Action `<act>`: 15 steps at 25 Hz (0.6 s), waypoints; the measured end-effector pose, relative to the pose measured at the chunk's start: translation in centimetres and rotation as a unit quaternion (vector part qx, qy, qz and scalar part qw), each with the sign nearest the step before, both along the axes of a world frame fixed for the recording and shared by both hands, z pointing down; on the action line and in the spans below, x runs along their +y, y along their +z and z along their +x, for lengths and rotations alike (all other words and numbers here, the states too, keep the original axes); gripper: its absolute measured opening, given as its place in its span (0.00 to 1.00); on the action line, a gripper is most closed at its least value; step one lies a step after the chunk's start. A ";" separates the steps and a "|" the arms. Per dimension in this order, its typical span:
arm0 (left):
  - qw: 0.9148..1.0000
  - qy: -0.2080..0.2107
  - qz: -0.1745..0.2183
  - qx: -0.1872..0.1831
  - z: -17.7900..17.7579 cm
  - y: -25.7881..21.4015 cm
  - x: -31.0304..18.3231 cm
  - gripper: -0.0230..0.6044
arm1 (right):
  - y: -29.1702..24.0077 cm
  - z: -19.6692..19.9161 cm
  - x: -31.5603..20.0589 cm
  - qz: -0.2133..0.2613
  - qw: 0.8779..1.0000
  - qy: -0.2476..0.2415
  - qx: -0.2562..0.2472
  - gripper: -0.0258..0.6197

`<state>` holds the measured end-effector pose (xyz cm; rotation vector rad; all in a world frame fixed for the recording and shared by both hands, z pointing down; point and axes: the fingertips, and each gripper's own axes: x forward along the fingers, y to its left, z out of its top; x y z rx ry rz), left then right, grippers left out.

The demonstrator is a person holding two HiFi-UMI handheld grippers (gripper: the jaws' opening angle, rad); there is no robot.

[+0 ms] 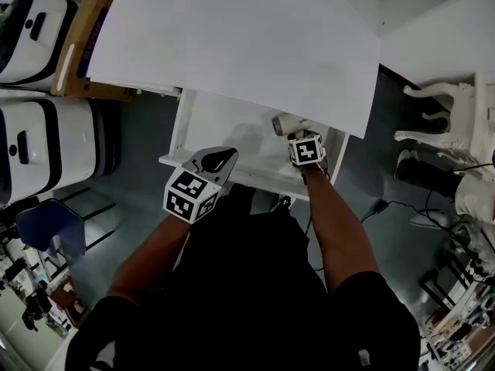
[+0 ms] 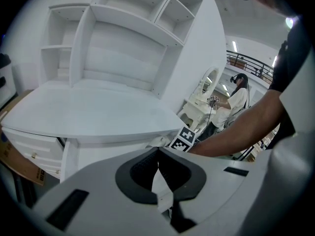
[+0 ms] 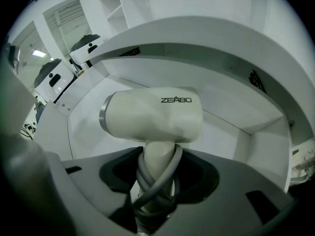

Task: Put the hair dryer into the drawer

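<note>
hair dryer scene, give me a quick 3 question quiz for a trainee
1. True or false: the left claw grips the hair dryer.
2. What is wound round the hair dryer's handle? A) its grey cord B) a towel C) tape
3. Fill in: the hair dryer is held over the open ____ under the white desk top.

Key
1. False: the right claw is shut on its handle, and the left claw is shut on nothing.
2. A, the grey cord.
3. drawer
</note>
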<state>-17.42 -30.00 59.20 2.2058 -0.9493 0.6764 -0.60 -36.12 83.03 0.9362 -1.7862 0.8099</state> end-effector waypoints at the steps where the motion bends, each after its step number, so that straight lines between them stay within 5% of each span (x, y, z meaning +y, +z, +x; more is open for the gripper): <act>1: 1.000 -0.001 -0.001 0.000 -0.1 0.1 0.0 0.05 | 0.0 0.0 0.0 0.000 1.000 -0.002 0.002 0.37; 15: 1.000 -0.007 -0.002 0.001 -0.2 0.2 0.6 0.05 | 0.4 0.0 -0.1 0.012 1.000 -0.011 0.008 0.37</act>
